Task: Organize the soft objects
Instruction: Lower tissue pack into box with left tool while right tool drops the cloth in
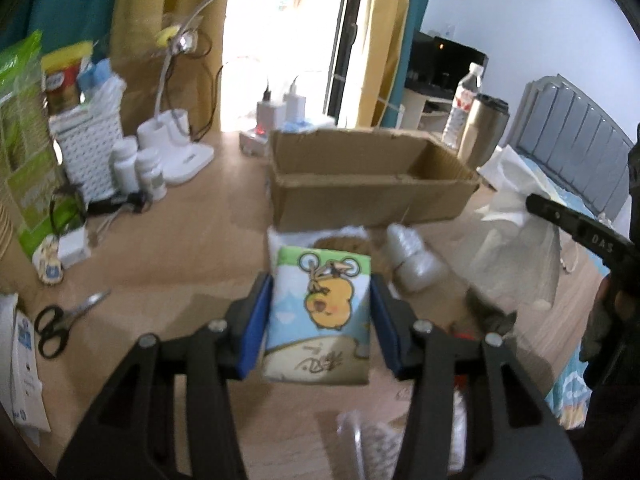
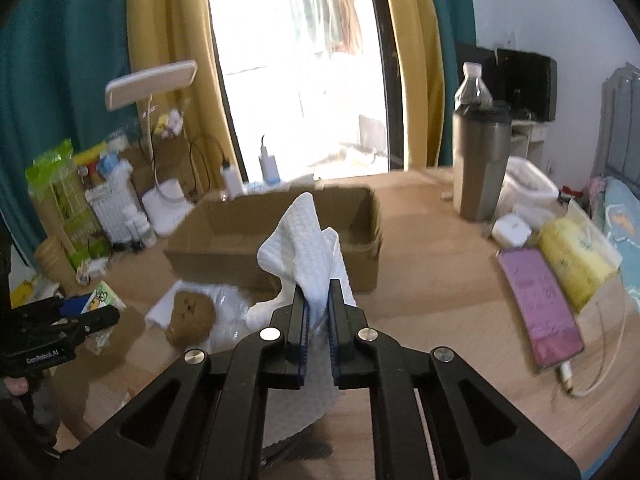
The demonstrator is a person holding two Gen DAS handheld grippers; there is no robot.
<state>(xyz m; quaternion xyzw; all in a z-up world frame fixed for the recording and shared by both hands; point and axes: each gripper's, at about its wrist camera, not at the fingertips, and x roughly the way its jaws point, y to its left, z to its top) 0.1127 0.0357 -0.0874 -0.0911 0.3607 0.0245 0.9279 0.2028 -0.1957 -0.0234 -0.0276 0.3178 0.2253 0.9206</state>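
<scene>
My left gripper (image 1: 320,292) is shut on a tissue pack (image 1: 320,312) printed with a yellow cartoon chick, held above the wooden table in front of the open cardboard box (image 1: 368,196). My right gripper (image 2: 317,292) is shut on a white textured cloth (image 2: 304,236) that stands up between the blue pads, just before the same box (image 2: 280,252). A brown plush piece (image 2: 190,316) lies on clear plastic wrap (image 2: 228,308) near the box. The left gripper (image 2: 86,312) with its pack shows at the far left of the right wrist view. The right gripper's arm (image 1: 580,232) shows beside white cloth (image 1: 516,232).
A steel tumbler (image 2: 480,168) and water bottle (image 2: 474,88) stand right of the box. A purple phone (image 2: 540,312) and yellow pack (image 2: 576,260) lie at right. Scissors (image 1: 60,320), pill bottles (image 1: 136,168), a lamp base (image 1: 180,152) and a white basket (image 1: 88,148) crowd the left.
</scene>
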